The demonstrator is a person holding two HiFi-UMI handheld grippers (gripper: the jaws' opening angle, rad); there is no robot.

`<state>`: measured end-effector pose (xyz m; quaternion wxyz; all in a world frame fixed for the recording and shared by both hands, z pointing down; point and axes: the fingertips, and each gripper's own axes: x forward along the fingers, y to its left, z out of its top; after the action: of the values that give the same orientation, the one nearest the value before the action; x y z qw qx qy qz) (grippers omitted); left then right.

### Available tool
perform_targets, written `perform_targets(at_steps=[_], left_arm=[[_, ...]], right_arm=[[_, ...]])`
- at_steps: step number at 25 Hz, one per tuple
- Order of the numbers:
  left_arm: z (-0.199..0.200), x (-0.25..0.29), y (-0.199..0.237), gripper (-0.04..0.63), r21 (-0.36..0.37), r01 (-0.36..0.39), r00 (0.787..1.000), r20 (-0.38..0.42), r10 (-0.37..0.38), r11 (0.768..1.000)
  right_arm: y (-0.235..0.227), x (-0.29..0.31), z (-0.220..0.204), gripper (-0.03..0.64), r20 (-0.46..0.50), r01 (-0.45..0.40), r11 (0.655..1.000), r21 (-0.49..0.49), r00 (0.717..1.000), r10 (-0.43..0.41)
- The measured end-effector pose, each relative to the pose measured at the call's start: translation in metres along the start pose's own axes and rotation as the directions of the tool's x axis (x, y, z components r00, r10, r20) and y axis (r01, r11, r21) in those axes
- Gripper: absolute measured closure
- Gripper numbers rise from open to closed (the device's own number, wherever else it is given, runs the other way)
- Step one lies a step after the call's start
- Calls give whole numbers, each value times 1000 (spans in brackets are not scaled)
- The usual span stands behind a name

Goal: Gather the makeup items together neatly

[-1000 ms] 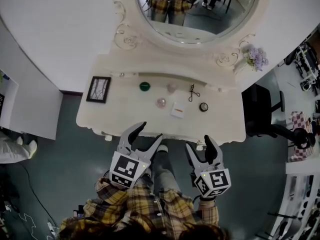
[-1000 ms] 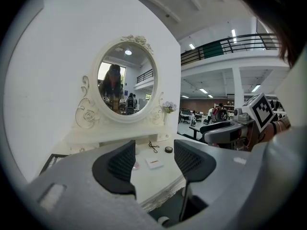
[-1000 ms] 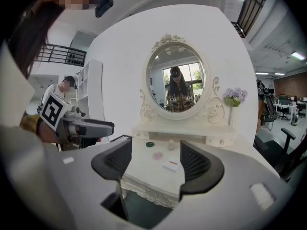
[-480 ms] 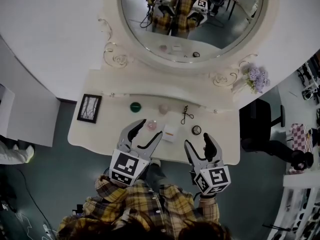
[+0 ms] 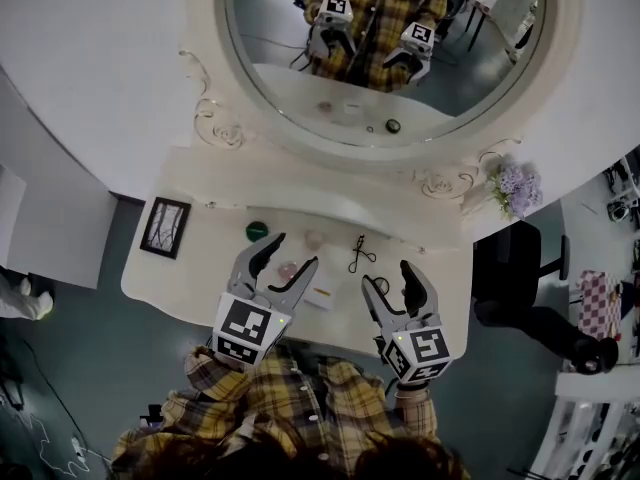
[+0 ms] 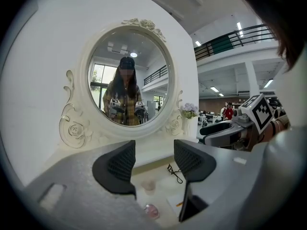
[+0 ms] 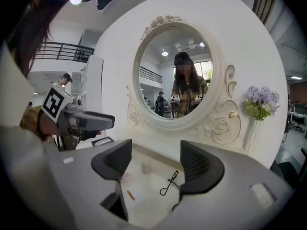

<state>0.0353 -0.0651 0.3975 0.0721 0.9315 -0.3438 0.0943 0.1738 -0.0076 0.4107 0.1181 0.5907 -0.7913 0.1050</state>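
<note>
On the cream vanity table point(image 5: 180, 286) lie a green round pot point(image 5: 257, 231), a pale pink puff point(image 5: 314, 239), a black eyelash curler point(image 5: 358, 254), a pink round compact point(image 5: 289, 269), a white card point(image 5: 322, 290) and a dark round compact point(image 5: 381, 286). My left gripper point(image 5: 290, 253) hovers open above the pink compact. My right gripper point(image 5: 388, 276) is open too, over the dark compact and just right of the curler. The left gripper view shows the curler point(image 6: 173, 170), puff point(image 6: 149, 186) and pink compact point(image 6: 152, 210) beyond the jaws. The right gripper view shows the curler point(image 7: 169, 182) and puff point(image 7: 146, 167).
A large oval mirror point(image 5: 385, 38) in a carved frame rises behind the table. A small framed picture point(image 5: 165, 227) lies at the table's left end. A vase of lilac flowers point(image 5: 513, 186) stands at the back right. A dark chair point(image 5: 500, 268) sits right of the table.
Both grippers have moved forward from in front of the table edge to above the items. The head view has shifted closer to the mirror. No item has moved.
</note>
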Motion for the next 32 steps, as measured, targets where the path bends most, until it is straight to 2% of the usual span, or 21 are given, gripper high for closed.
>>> perform_targets(at_steps=[10,16,22,32], left_arm=[[-5,15,9,354,7,28,999,-40,-27,1000],[-17,20,7,354,5,55,996,-69,-54,999],[-34,31,1,354,0,91,991,-101,-90,996],[-58,43,-15,354,-33,165,974,-153,-168,986]], right_arm=[[-2,21,-7,322,-38,0,1000,3,999,0],[-4,28,-31,322,-118,16,999,-50,993,-22],[-15,31,-69,322,-224,37,995,-93,973,-57],[-36,32,-141,322,-370,99,995,-28,923,-102]])
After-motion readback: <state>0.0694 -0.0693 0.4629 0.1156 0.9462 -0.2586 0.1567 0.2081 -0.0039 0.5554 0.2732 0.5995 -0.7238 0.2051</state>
